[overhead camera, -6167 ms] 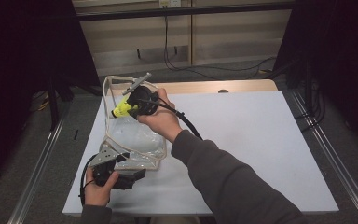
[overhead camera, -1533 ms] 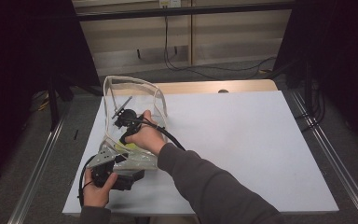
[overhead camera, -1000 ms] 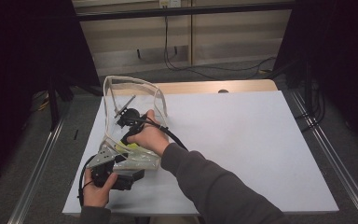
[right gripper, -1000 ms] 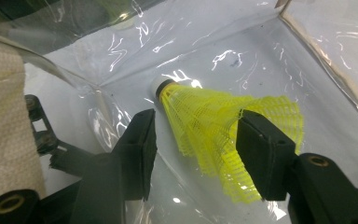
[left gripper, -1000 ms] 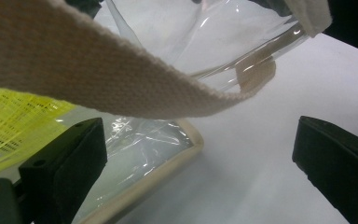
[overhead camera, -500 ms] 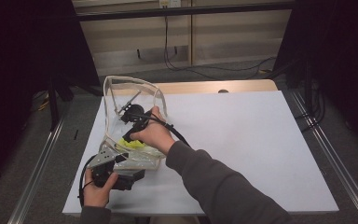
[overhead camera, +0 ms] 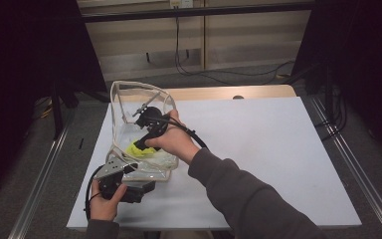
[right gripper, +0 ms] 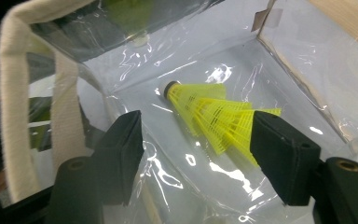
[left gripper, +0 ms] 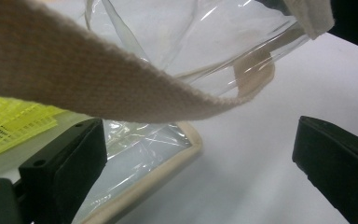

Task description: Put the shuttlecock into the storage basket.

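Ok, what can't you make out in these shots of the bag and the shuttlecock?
- High view: most of the shuttlecock, hidden by the right hand and blurred by the glare on the bag.
- High view: the left gripper jaws, covered by the bag's lower edge, so any grip there is unclear.
- Left gripper view: the bag's top, cut off by the frame; the strap blocks much of it.
- Right gripper view: the shuttlecock's skirt end, behind the right gripper pad.

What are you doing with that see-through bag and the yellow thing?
A person is putting a yellow shuttlecock into a clear plastic bag on the white table. The shuttlecock lies on the bag's floor. The right hand-held gripper is inside the bag; its jaws have just been opening and stand apart, not pressing on the shuttlecock. The left hand-held gripper sits open at the bag's near edge, by its cloth strap.
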Motion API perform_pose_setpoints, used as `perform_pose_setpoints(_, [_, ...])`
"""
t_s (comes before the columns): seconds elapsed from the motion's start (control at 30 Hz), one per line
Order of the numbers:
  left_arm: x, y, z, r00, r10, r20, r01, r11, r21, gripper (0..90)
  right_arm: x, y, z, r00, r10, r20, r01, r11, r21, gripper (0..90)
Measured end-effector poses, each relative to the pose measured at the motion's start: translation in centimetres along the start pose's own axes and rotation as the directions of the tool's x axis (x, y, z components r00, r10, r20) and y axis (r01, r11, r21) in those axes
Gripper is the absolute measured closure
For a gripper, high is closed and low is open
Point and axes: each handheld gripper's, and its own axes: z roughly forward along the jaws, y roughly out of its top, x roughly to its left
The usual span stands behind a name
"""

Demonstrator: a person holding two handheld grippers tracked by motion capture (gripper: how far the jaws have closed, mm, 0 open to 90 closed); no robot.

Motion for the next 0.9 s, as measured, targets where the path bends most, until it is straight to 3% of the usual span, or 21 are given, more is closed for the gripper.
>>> perform_pose_setpoints(0.9, [-0.1, 0.1, 0.4, 1.0000, 0.003, 0.008, -0.003, 1.0000, 0.007, 2.9, -1.0, -1.8, -3.8, 0.9982, -0.005, -0.060, 0.002, 0.999, -0.047, 20.9])
